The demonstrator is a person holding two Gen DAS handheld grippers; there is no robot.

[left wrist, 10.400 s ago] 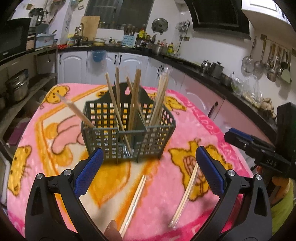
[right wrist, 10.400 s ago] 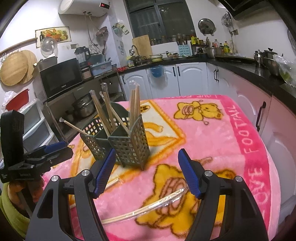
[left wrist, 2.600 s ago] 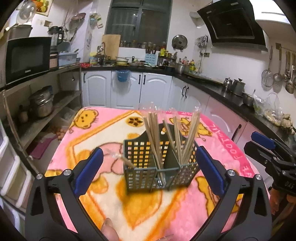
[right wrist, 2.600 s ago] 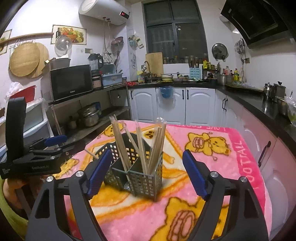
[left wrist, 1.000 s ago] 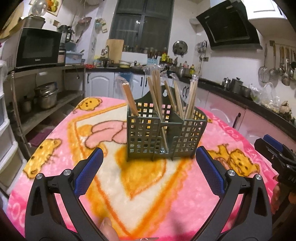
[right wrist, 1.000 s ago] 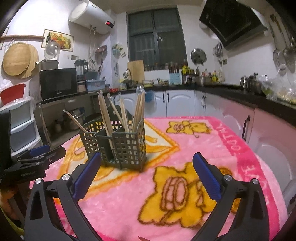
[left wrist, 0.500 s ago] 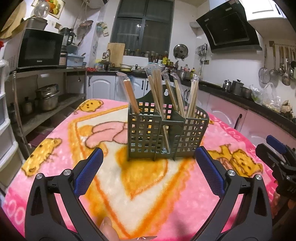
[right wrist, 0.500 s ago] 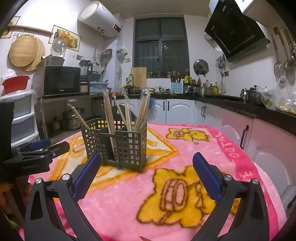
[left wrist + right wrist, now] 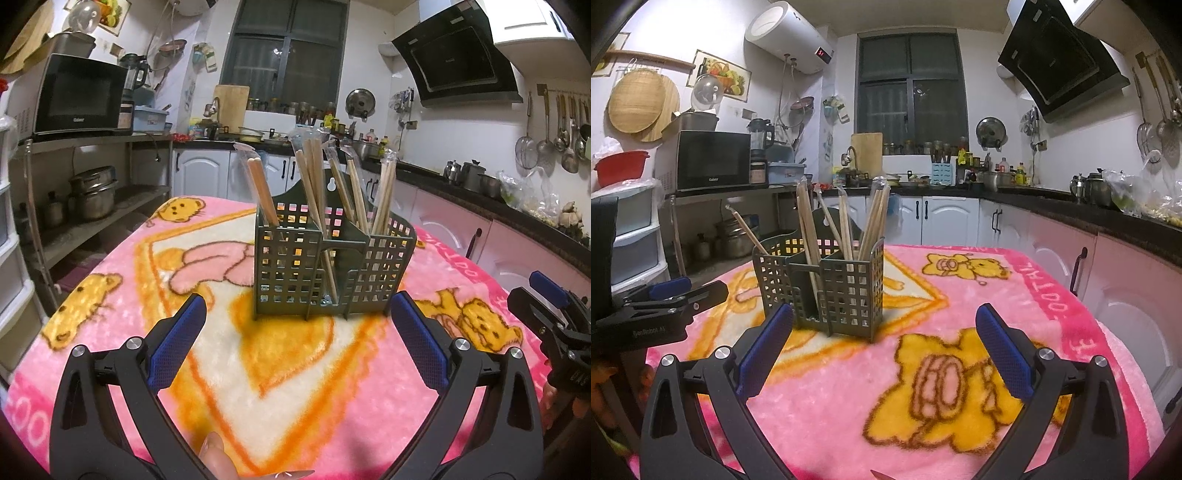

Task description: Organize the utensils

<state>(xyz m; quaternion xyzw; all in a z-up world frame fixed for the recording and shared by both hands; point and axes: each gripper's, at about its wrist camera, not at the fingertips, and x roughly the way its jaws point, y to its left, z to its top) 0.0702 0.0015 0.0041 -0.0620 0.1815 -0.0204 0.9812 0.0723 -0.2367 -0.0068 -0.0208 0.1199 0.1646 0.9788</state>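
Note:
A dark green slotted utensil caddy point(image 9: 328, 269) stands upright on the pink bear-print blanket point(image 9: 110, 295). Several wrapped wooden chopsticks point(image 9: 314, 184) stand in its compartments. My left gripper point(image 9: 295, 347) is open and empty, low over the blanket just in front of the caddy. My right gripper point(image 9: 882, 350) is open and empty, a little in front of and right of the caddy point(image 9: 827, 291), whose chopsticks point(image 9: 846, 221) lean in different directions. Each gripper shows in the other's view: the right one point(image 9: 546, 317) at the right edge, the left one point(image 9: 665, 299) at the left.
The blanket point(image 9: 960, 369) covers the table up to its edges. A steel shelf with pots point(image 9: 88, 195) and a microwave point(image 9: 77, 99) stands left. White cabinets point(image 9: 945, 218) and a dark counter point(image 9: 1071, 206) run behind and along the right.
Both grippers have dropped lower and closer to the blanket over the last seconds. The loose chopsticks that lay on the blanket long ago are gone from it. In the last half second almost nothing moved.

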